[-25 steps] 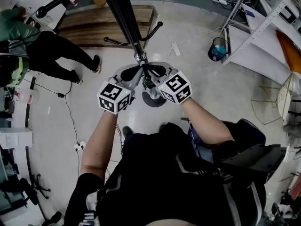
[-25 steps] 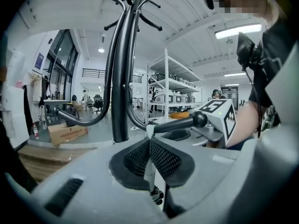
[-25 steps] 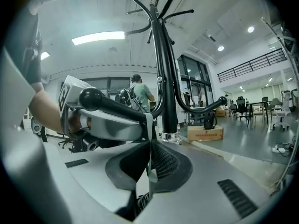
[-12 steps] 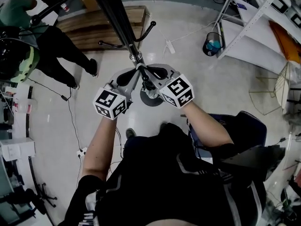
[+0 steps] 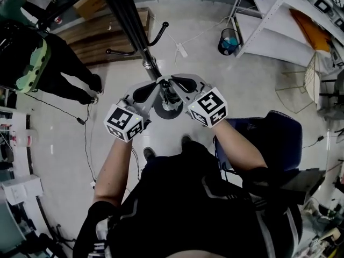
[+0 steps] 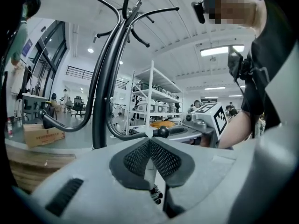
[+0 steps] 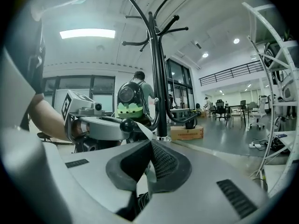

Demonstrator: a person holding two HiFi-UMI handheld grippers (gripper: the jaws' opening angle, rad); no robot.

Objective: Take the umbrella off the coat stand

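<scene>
The black coat stand [image 5: 129,20] rises between me and a wooden platform; it also shows in the left gripper view [image 6: 100,101] and the right gripper view [image 7: 159,87]. My left gripper [image 5: 157,85] and right gripper [image 5: 171,81] meet tip to tip beside the pole. Each is shut on a thin pale strap [image 6: 148,169], which runs up to a ball-tipped hook [image 7: 126,125]. In its own view the left gripper [image 6: 149,141] pinches the strap, as does the right gripper [image 7: 150,146]. A dark bundle [image 5: 171,94], seemingly the umbrella, hangs under the jaws, mostly hidden.
The stand's round base [image 5: 167,110] sits on the pale floor right below the grippers. A person in black with a green backpack [image 5: 32,63] stands at the left. White shelving [image 5: 279,31] and a dark bin [image 5: 229,41] stand at the right, a blue chair [image 5: 274,138] near me.
Both grippers have risen a little together and stay shut on the strap. The stand and the person at the left have drifted leftward in the head view.
</scene>
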